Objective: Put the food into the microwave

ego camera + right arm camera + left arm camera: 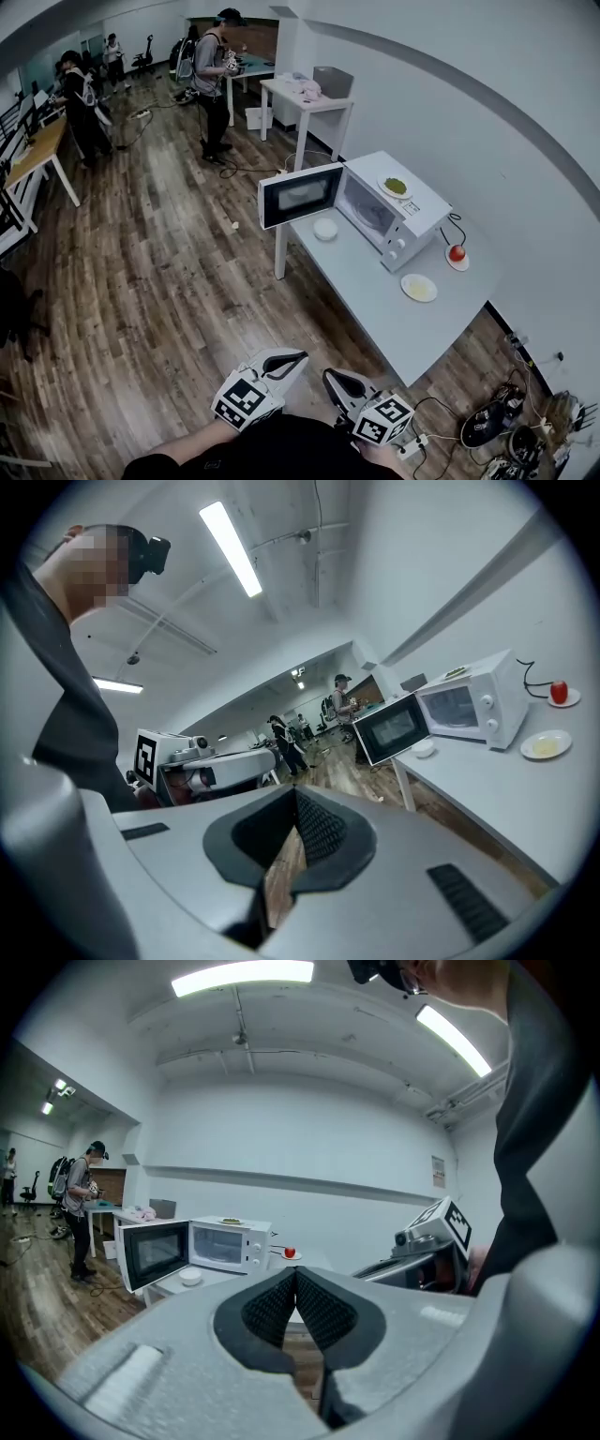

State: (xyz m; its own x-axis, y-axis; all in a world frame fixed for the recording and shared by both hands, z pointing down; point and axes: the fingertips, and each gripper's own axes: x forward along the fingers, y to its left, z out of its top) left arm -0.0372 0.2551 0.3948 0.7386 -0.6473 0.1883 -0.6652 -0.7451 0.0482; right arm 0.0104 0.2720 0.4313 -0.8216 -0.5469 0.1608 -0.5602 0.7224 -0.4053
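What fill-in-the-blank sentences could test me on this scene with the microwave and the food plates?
1. The microwave has its door standing ____.
2. The plate of green food sits on ____ of the microwave.
3. The round fruit on the small plate beside the microwave is ____ in colour.
4. The left gripper and the right gripper are both shut and hold ____.

Missing words: open; top; red; nothing.
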